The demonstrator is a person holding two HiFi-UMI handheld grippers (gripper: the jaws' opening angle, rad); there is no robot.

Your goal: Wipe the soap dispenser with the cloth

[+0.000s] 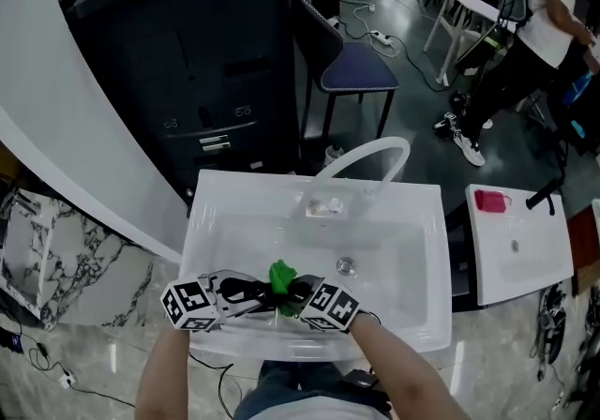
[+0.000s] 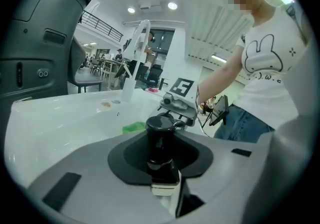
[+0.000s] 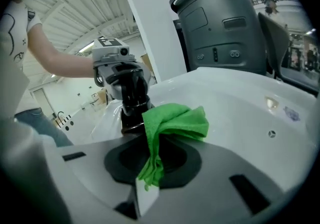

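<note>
The soap dispenser [image 3: 132,93], roughly upright over the sink's [image 1: 412,221] near rim, is clamped in the left claw [image 2: 167,188]. In the right gripper view the cloth [image 3: 172,123], pinched in the right claw [image 3: 150,188], sits just beside it at 4 o'clock. Wiping likely means pushing toward 10 o'clock.

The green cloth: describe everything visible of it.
The green cloth is a bright, fuzzy rag that looks like microfibre, crumpled and folded. The right gripper has its jaws shut on the cloth's lower end, so the bunched upper part stands out beyond them. It is held over the near side of the white sink, right beside the black soap dispenser; whether the two touch cannot be told.
</note>
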